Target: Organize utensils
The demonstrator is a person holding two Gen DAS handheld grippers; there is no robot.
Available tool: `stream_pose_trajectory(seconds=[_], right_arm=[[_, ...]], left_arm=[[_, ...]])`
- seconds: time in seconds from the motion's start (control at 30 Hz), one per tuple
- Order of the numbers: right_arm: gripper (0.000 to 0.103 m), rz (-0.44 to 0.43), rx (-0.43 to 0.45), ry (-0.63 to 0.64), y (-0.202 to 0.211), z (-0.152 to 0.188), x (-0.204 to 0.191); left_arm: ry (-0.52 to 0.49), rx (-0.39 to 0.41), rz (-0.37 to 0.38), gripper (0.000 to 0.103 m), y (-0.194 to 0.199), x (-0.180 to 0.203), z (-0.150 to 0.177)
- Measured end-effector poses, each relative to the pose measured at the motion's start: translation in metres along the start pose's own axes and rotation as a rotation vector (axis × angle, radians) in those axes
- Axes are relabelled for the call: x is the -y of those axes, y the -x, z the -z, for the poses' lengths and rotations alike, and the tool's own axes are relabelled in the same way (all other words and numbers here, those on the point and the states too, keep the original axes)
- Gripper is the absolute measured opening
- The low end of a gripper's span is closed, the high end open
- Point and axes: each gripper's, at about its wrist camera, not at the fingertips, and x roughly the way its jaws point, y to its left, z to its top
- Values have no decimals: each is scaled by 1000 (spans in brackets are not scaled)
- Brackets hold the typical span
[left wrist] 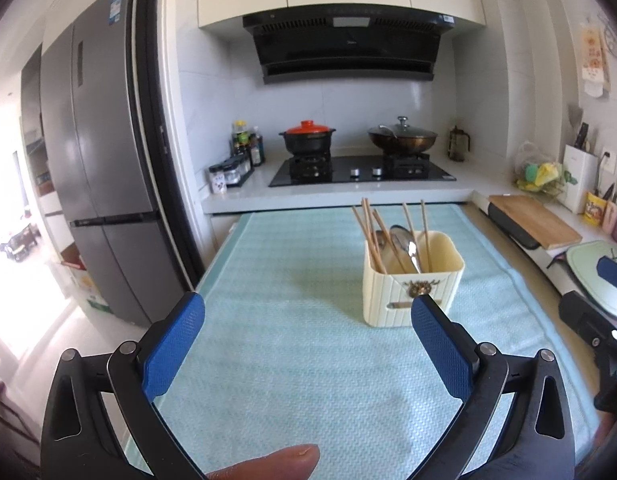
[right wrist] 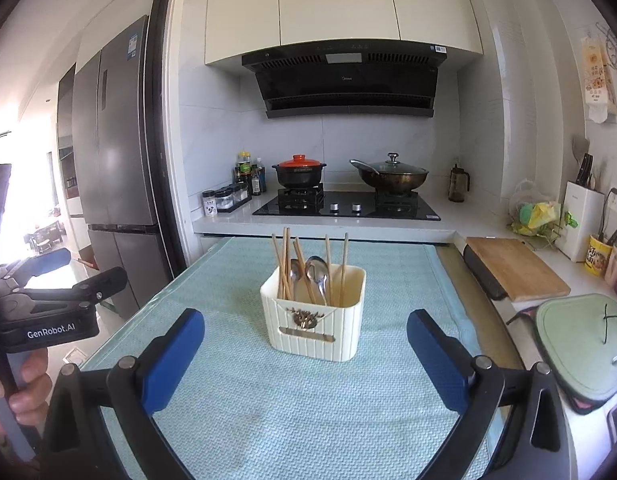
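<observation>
Toward the far edge of the teal mat [right wrist: 236, 408] stands a cream utensil holder [right wrist: 314, 322], chopsticks [right wrist: 283, 264] and spoons [right wrist: 317, 274] upright inside. Left gripper [left wrist: 308, 320] and right gripper [right wrist: 306, 330] hover near it, jaws spread wide, gripping nothing.

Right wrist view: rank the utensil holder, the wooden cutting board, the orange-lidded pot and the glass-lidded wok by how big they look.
1. Utensil holder, though it is nearest the camera, which inflates it.
2. Wooden cutting board.
3. Glass-lidded wok.
4. Orange-lidded pot.
The holder and board look close in area, so I would not rank those two firmly.
</observation>
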Motion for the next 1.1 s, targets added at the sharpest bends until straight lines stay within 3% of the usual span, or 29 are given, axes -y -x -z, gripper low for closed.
stream_pose_trajectory(seconds=[0.27,0.7,1.1], right_arm=[[103,15,-21,11,22,-1,-18],[103,2,-9,20,39,-8,-24],[103,-11,-4,43,46,-7,-34]], left_arm=[[29,-67,30,103,9,2,17],[16,-64,71,103,19,10,23],[14,-56,51,103,26,8,23]])
